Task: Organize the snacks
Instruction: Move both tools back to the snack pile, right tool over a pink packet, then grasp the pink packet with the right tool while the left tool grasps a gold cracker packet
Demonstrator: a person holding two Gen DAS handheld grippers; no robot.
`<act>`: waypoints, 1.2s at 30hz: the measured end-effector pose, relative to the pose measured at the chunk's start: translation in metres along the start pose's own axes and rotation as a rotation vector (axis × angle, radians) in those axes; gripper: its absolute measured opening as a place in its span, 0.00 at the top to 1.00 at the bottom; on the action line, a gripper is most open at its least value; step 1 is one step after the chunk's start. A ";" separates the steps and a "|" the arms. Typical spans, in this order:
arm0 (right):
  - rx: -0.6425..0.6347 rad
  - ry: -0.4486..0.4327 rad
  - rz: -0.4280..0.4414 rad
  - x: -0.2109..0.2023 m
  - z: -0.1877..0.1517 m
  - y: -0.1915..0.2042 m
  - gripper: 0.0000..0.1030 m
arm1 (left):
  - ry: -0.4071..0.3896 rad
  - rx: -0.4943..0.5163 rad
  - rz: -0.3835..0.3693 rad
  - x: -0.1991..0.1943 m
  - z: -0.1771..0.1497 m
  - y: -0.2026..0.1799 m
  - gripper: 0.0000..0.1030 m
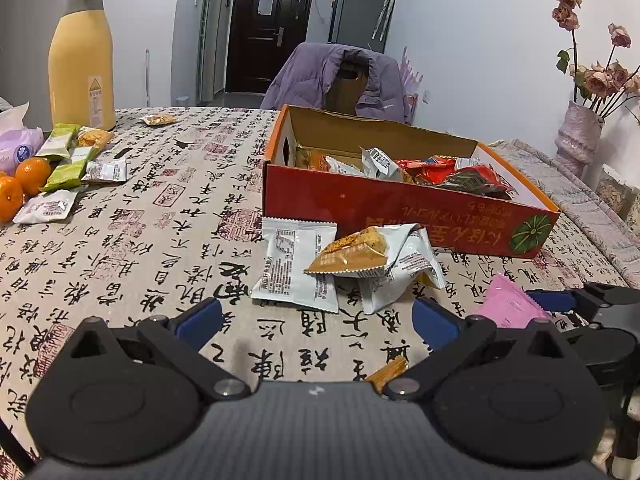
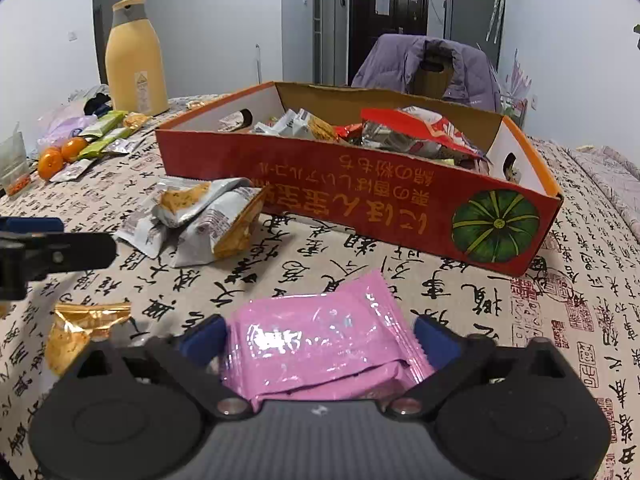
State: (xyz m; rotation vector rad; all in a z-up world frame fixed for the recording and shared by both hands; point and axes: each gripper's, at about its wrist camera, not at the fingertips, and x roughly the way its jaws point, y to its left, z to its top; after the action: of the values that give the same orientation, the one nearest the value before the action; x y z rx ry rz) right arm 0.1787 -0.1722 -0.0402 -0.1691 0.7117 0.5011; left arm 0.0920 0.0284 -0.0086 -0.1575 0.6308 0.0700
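Table [image 2: 400,276]: red box [image 2: 360,184] holds snack packets [image 2: 400,136].

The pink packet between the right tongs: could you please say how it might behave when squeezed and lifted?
The pink packet probably is light and crinkly: thin glossy film with crimped ends. Its sheen suggests slipperiness. It looks puffy, so the right tongs may dent it.

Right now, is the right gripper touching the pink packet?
Cannot tell. In the right wrist view the pink packet lies between the right gripper's blue pads, edges close to both, but no contact shows plainly.
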 end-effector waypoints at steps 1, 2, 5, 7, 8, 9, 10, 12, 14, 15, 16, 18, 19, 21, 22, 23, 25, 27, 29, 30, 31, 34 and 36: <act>0.000 -0.007 -0.003 -0.002 0.000 0.000 0.21 | 0.002 0.000 0.000 0.000 0.000 0.000 0.00; -0.001 -0.010 0.002 -0.005 -0.001 -0.001 0.27 | 0.003 0.000 0.000 0.000 -0.001 -0.001 0.00; 0.005 -0.030 -0.004 -0.011 -0.004 -0.002 0.33 | 0.009 0.000 0.001 0.000 -0.001 -0.002 0.00; 0.027 -0.060 -0.010 -0.019 -0.005 -0.005 0.35 | 0.013 0.000 0.001 0.000 -0.001 -0.003 0.00; 0.040 -0.078 -0.018 -0.023 -0.006 -0.007 0.35 | 0.016 0.000 0.001 -0.001 -0.001 -0.003 0.00; 0.053 -0.097 -0.027 -0.028 -0.006 -0.009 0.35 | 0.018 0.001 0.001 -0.001 -0.001 -0.004 0.00; 0.066 -0.112 -0.031 -0.033 -0.007 -0.011 0.35 | 0.021 0.002 0.002 -0.001 -0.001 -0.004 0.00; 0.088 -0.139 -0.048 -0.041 -0.008 -0.015 0.35 | 0.033 0.004 0.008 -0.001 -0.001 -0.006 0.00; 0.097 -0.155 -0.075 -0.047 -0.010 -0.018 0.35 | 0.046 0.005 0.013 -0.001 -0.002 -0.008 0.00; 0.103 -0.161 -0.089 -0.051 -0.012 -0.019 0.35 | 0.057 0.005 0.015 -0.001 -0.003 -0.009 0.00; 0.109 -0.165 -0.097 -0.053 -0.014 -0.021 0.35 | 0.068 0.007 0.018 0.000 -0.004 -0.010 0.00; 0.124 -0.175 -0.107 -0.058 -0.018 -0.024 0.35 | 0.087 0.013 0.031 0.000 -0.006 -0.014 0.00; 0.130 -0.179 -0.109 -0.060 -0.019 -0.025 0.35 | 0.096 0.016 0.037 0.000 -0.008 -0.016 0.00; 0.143 -0.185 -0.111 -0.064 -0.022 -0.027 0.35 | 0.118 0.021 0.054 0.000 -0.012 -0.020 0.00; 0.149 -0.187 -0.110 -0.065 -0.025 -0.028 0.35 | 0.129 0.024 0.064 0.001 -0.015 -0.023 0.00; 0.153 -0.187 -0.109 -0.066 -0.026 -0.029 0.35 | 0.138 0.026 0.073 0.001 -0.017 -0.025 0.00; 0.160 -0.188 -0.105 -0.068 -0.030 -0.030 0.34 | 0.155 0.032 0.091 0.001 -0.022 -0.029 0.00; 0.166 -0.187 -0.099 -0.068 -0.032 -0.030 0.34 | 0.170 0.036 0.099 0.001 -0.027 -0.034 0.02; 0.172 -0.186 -0.093 -0.068 -0.035 -0.030 0.34 | 0.176 0.055 0.106 0.000 -0.030 -0.041 0.05; 0.176 -0.186 -0.091 -0.069 -0.036 -0.030 0.34 | 0.174 0.068 0.111 -0.001 -0.031 -0.044 0.07; 0.179 -0.187 -0.090 -0.069 -0.037 -0.030 0.34 | 0.174 0.075 0.112 -0.001 -0.032 -0.046 0.10; 0.186 -0.189 -0.088 -0.071 -0.039 -0.030 0.34 | 0.170 0.092 0.117 -0.003 -0.034 -0.052 0.18; 0.193 -0.192 -0.089 -0.072 -0.041 -0.031 0.34 | 0.165 0.103 0.115 -0.006 -0.035 -0.054 0.22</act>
State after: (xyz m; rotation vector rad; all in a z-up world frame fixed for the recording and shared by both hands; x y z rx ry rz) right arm 0.1234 -0.2401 -0.0240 0.0278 0.5583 0.3555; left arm 0.0734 -0.0311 -0.0262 -0.0277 0.8067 0.1359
